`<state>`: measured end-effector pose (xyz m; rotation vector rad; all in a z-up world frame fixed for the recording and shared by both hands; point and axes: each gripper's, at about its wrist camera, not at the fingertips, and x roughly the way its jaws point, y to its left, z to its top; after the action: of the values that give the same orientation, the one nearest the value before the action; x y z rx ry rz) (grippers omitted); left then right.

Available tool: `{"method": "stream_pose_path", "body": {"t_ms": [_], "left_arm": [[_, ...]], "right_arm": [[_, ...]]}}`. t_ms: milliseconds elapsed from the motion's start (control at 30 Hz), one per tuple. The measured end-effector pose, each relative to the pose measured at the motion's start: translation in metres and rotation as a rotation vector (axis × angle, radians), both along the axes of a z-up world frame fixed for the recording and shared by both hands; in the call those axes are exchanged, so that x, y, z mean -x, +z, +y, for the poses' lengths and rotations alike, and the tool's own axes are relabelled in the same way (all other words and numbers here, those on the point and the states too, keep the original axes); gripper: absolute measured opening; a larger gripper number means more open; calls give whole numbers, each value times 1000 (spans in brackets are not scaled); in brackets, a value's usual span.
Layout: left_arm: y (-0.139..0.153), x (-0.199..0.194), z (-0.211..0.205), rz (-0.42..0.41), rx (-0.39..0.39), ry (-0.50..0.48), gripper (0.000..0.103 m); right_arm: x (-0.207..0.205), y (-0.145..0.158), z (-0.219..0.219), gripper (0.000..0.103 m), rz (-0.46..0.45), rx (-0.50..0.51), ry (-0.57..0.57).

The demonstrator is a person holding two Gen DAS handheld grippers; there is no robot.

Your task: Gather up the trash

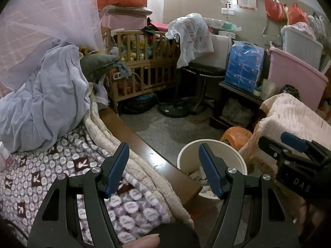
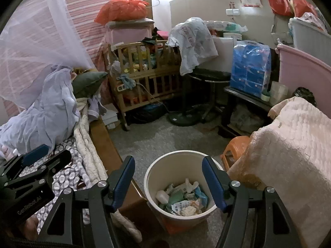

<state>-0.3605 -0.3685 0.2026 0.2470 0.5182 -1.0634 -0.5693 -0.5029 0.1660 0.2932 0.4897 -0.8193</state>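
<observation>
A cream trash bin stands on the floor between the bed and a chair; several crumpled papers and wrappers lie inside it. It also shows in the left wrist view. My right gripper is open and empty, hovering just above and in front of the bin. My left gripper is open and empty, over the bed's wooden edge, left of the bin. The right gripper also shows at the right of the left wrist view.
A bed with a patterned blanket and lilac bedding lies at left. A chair draped in a pink towel and an orange stool stand right of the bin. A wooden crib, fan base and cluttered table stand beyond.
</observation>
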Motion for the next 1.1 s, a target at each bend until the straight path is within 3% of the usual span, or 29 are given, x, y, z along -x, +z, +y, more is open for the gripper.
{"method": "stream_pose_path", "body": {"t_ms": [1100], "left_arm": [[-4,-1,1,-3,-10,-14,69]], "right_arm": [[12,-5,-2,67,4,-12,-14]]}}
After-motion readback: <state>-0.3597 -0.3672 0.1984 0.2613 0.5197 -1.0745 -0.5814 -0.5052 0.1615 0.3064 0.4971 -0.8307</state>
